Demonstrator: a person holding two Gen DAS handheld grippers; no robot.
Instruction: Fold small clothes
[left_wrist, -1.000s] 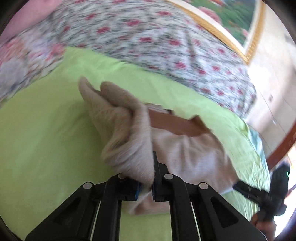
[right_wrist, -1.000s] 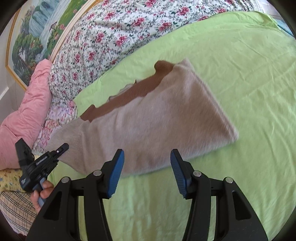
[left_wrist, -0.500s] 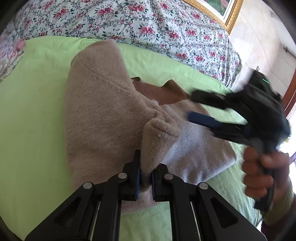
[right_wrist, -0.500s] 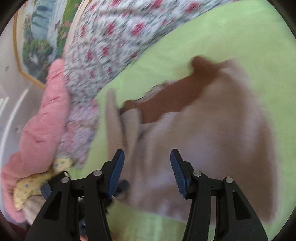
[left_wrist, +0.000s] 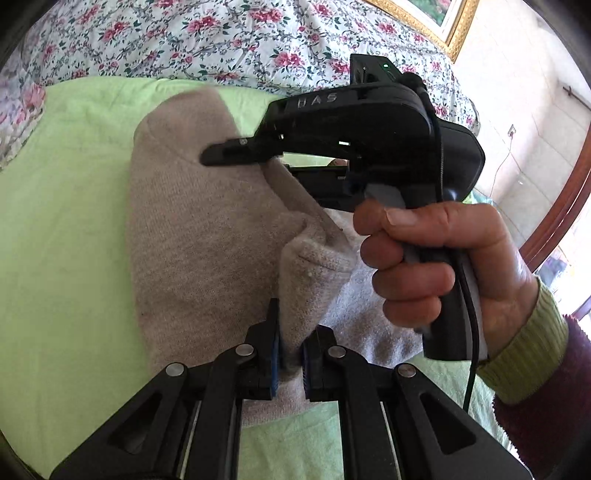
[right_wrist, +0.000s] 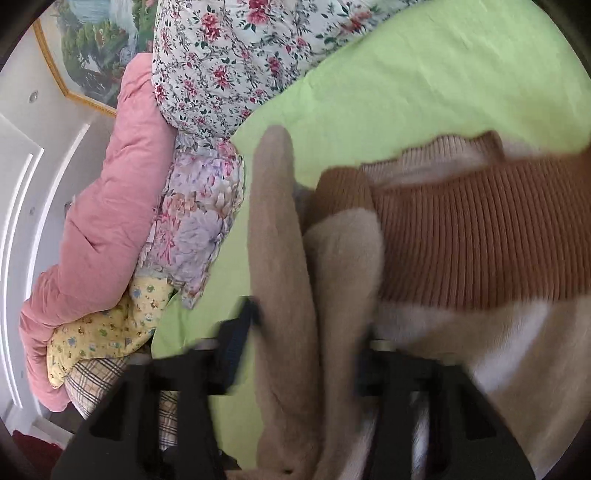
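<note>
Two grippers work one beige sweater (left_wrist: 192, 236) on my green bed (left_wrist: 55, 240). My left gripper (left_wrist: 290, 363) pinches a raised fold; my right gripper (right_wrist: 295, 354) has just been closing around another fold.

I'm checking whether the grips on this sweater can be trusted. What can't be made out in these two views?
- Right wrist view: the right hand-held gripper is motion-blurred, and the beige sweater covers its pads, so whether they press the fabric is unclear.
- Left wrist view: the right hand-held gripper's body and the hand hide the sweater's far side.
- Left wrist view: the left hand-held gripper pinches a fold; the layers inside are hidden.
</note>
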